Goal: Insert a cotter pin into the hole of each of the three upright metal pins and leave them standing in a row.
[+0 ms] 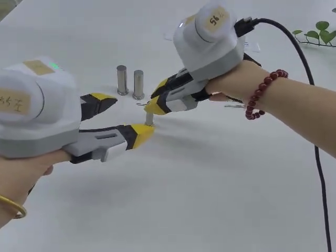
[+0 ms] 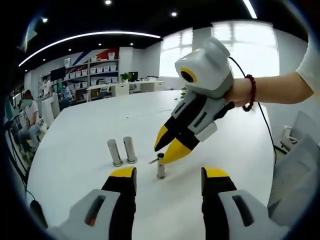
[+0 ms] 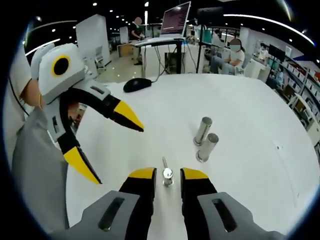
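White table [image 1: 210, 199]; black cable [image 1: 270, 21] trailing across it; green plant [image 1: 317, 32] at far edge; dark rounded object [image 3: 137, 84].

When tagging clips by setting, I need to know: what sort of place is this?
Probably an open-plan office or lab: a big white table, stocked shelves in the left gripper view, and a monitor with people seated nearby in the right gripper view.

Desk [image 1: 210, 199]: smooth white top, matt with soft sheen | metal pins [image 1: 138, 84]: grey brushed steel, satin | cotter pin [image 2: 153, 161]: thin bright wire | left tool [image 1: 134, 114], right tool [image 1: 152, 102]: matt white-grey plastic shells, smooth yellow-black tips | bracelet [image 1: 261, 92]: shiny dark-red beads | cable [image 1: 299, 47]: black, rubbery
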`<act>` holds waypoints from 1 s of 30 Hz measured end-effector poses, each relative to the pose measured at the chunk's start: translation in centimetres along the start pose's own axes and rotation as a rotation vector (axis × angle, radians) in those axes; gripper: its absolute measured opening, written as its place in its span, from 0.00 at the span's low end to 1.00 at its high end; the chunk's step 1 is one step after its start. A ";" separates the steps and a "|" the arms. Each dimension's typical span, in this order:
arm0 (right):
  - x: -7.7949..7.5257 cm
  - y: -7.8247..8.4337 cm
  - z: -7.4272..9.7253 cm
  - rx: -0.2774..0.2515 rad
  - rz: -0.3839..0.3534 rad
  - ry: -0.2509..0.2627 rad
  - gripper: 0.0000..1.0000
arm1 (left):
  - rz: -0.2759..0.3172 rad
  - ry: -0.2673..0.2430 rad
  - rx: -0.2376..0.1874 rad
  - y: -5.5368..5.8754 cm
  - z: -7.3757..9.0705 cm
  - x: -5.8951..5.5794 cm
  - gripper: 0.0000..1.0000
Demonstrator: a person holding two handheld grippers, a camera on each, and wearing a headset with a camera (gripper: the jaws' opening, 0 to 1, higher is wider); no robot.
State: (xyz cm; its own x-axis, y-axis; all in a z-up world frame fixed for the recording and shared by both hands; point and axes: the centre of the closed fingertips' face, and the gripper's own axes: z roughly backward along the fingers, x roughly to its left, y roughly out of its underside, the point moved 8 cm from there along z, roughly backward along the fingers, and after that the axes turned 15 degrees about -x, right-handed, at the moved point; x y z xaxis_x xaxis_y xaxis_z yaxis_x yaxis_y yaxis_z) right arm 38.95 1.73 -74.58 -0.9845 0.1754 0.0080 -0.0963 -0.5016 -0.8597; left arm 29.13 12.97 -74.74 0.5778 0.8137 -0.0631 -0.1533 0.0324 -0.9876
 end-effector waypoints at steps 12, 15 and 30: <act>-1.4 -1.8 -1.0 -0.103 -0.024 0.082 0.26 | 0.025 -0.018 -0.055 -0.7 0.8 -0.2 0.63; -2.1 -1.7 -1.7 -0.126 -0.038 0.105 0.27 | 0.033 -0.023 -0.061 -0.7 1.0 -0.2 0.66; -5.2 -0.3 -4.7 -0.158 -0.031 0.175 0.26 | 0.034 -0.009 -0.107 -0.9 1.1 -0.6 0.85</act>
State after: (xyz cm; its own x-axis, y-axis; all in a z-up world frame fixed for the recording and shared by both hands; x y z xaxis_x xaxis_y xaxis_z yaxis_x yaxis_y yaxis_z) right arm 44.82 4.95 -76.72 -0.9397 0.3395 -0.0415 -0.0882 -0.3575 -0.9297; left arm 27.98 13.10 -73.67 0.5664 0.8185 -0.0961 -0.0862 -0.0572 -0.9946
